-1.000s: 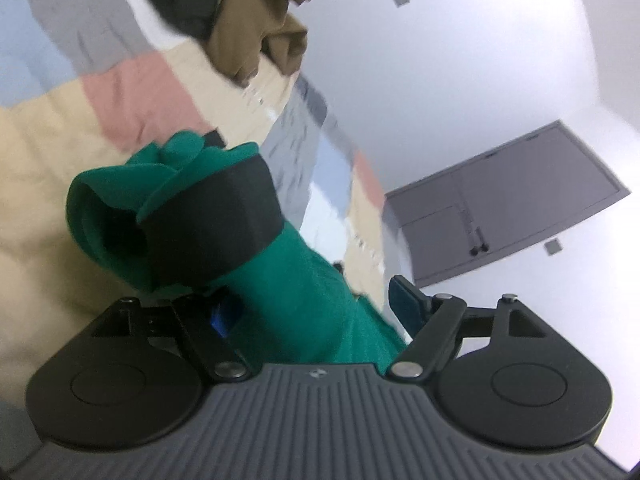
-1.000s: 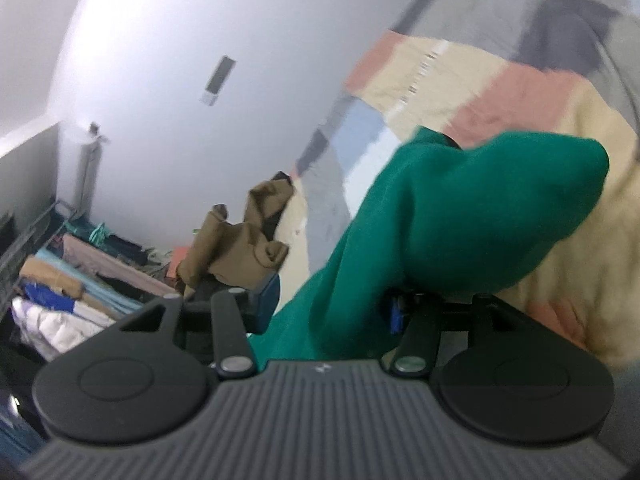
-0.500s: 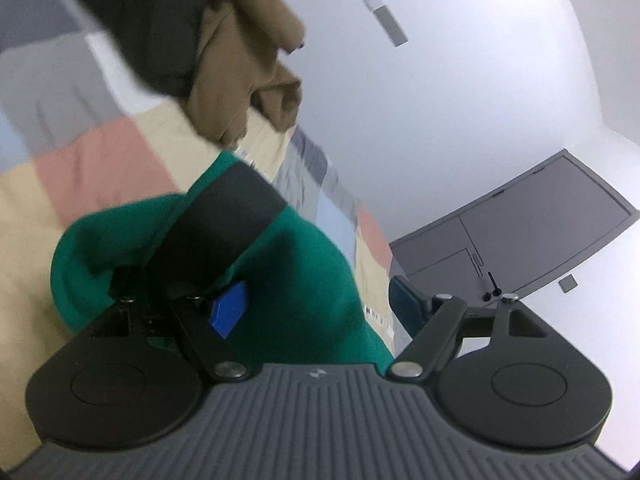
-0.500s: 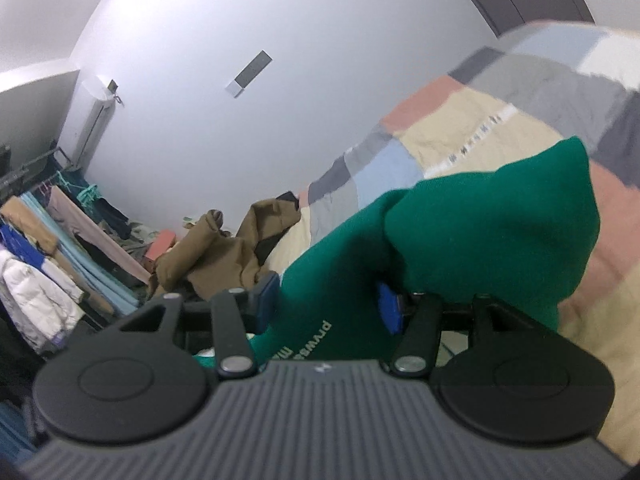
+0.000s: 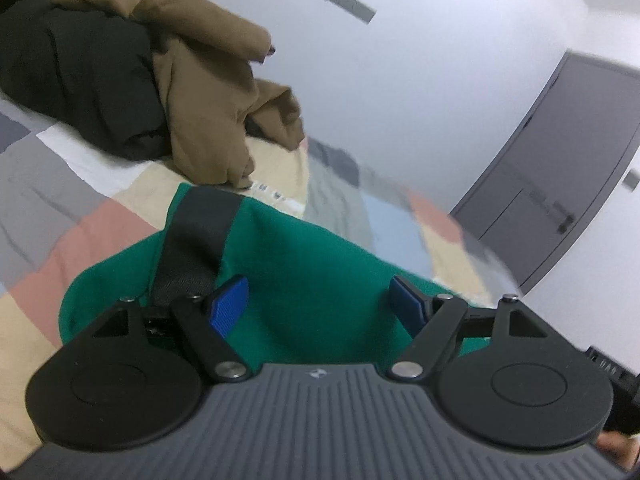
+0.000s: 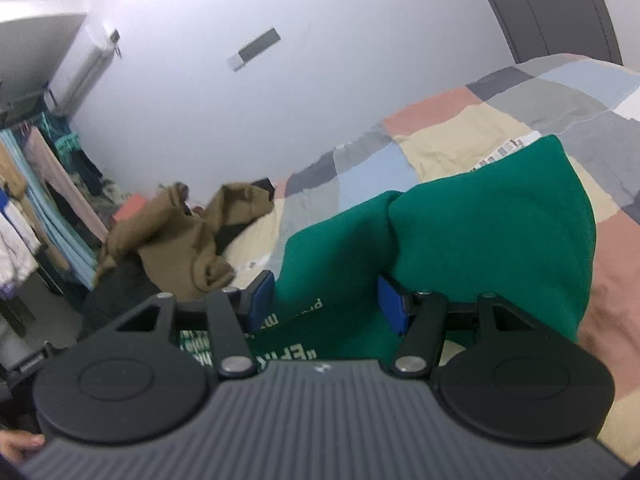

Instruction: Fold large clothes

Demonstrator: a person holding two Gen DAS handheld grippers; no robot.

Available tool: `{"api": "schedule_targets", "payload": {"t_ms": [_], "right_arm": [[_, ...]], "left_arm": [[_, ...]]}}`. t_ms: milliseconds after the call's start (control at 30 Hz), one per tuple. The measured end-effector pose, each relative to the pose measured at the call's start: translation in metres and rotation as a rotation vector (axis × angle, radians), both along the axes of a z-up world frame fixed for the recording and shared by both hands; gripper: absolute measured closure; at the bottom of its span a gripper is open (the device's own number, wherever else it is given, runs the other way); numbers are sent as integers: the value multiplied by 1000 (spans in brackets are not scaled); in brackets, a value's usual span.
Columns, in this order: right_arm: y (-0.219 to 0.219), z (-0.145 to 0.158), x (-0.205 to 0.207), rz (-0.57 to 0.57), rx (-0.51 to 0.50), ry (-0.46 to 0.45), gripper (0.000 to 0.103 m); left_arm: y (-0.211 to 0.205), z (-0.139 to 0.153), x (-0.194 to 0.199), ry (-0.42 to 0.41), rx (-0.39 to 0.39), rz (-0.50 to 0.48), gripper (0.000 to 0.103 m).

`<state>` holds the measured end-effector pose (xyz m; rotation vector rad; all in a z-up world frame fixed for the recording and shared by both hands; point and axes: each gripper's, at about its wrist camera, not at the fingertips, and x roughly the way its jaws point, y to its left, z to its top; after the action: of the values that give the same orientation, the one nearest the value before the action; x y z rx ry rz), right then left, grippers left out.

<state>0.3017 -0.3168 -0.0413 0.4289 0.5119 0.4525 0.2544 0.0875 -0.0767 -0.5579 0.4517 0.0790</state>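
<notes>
Left gripper is released, its jaws wide. The green top lies between them on the quilt. Right gripper is loose. Its jaws have just been opening, with the same top between them. Far left lie brown clothes; far right is a door.

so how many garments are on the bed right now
3: a green garment nearest, at the tools, plus a brown one and a black one piled together farther back. More may be hidden underneath.
</notes>
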Motion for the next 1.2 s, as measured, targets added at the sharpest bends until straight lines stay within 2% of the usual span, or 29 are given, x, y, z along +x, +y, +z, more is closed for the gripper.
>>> {"api": "schedule_targets", "payload": {"t_ms": [200,333,467,633,800,1000,1200], "right_arm": [[26,-18,39,27,-110,26,44],[43,-38,61,40,-176,49,45],[55,-55,81,51,-224,61,45],[62,-66,92,52,-251,58,46],[59,-61,88,53,-231,52,46],[43,-36,63,26,-187,61,45],[22,-19,13,33,-135,69,42]], "left_arm": [[1,-25,38,63,110,-9,20],[6,-44,59,98,133,-13,19],[15,-59,74,125,117,-25,19],[19,-65,78,115,113,-32,18],[17,-57,65,80,106,-43,18],[12,-29,24,8,110,-64,18],[-19,-8,-24,-30,186,-102,18]]}}
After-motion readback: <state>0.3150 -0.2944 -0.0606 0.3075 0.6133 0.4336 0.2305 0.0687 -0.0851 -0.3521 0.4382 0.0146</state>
